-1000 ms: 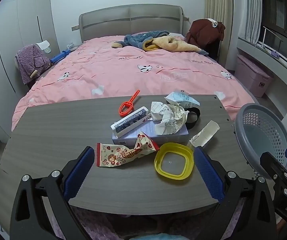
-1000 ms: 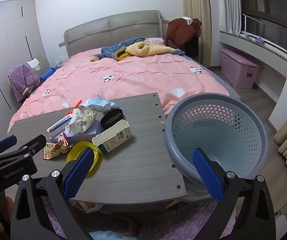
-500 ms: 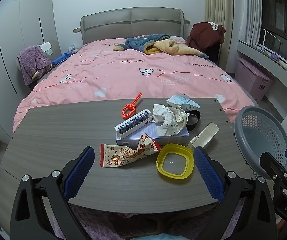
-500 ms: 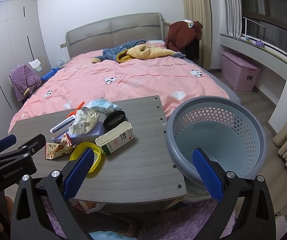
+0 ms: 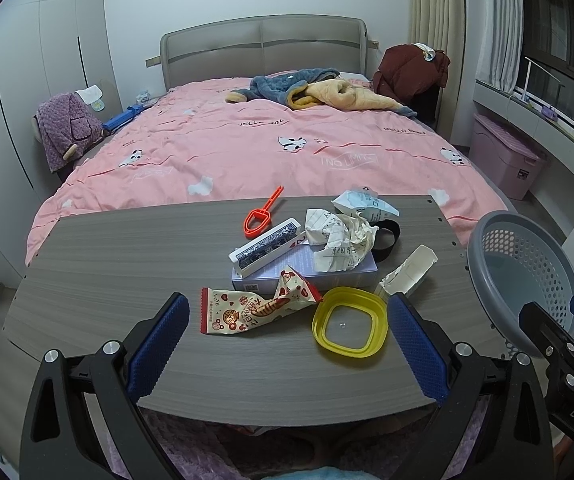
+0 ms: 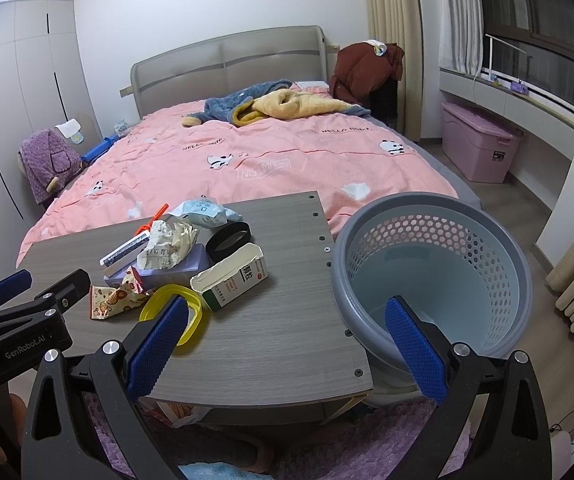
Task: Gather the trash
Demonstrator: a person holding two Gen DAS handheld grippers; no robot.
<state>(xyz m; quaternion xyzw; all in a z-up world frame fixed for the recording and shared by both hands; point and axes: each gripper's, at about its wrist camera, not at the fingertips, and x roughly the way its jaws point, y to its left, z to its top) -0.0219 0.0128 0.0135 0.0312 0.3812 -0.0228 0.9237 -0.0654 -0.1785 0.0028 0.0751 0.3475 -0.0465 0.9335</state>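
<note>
Biggest thing in both views is the pink bed (image 5: 271, 148) filling the upper half of the frame, with the grey wood-grain table (image 5: 127, 276) in front of it. The grey perforated basket (image 6: 431, 264) is where the views really differ: the right wrist view shows nearly the whole thing at lower right, right against the table's right edge, with a pale blue inside, while in the left wrist view it's cut off at the right edge of the frame. All the trash sits in a clump on the table, nothing in the basket that I can see. The lavender box (image 5: 327, 270) is under the pile, with the crumpled paper (image 5: 339, 240) on top of it and a dark-patterned flat case (image 5: 265, 249) leaning on its left end. The left view shows the red-and-cream snack wrapper (image 5: 255, 310) flat out at lower centre; in the right view it's half hidden behind the other gripper. The white carton (image 6: 231, 276) reads much better in the right view, lying on its side with an open end; print too small to read. The yellow lid (image 5: 349, 322) sits just right of the wrapper. There's also a black ring (image 6: 229, 240), a pale blue pouch (image 6: 205, 213) and an orange scoop (image 5: 261, 218) at the back. The left gripper (image 5: 287, 348) has its jaws spread wide, holding nothing; the right gripper (image 6: 285, 344) likewise, wide apart and holding nothing.
</note>
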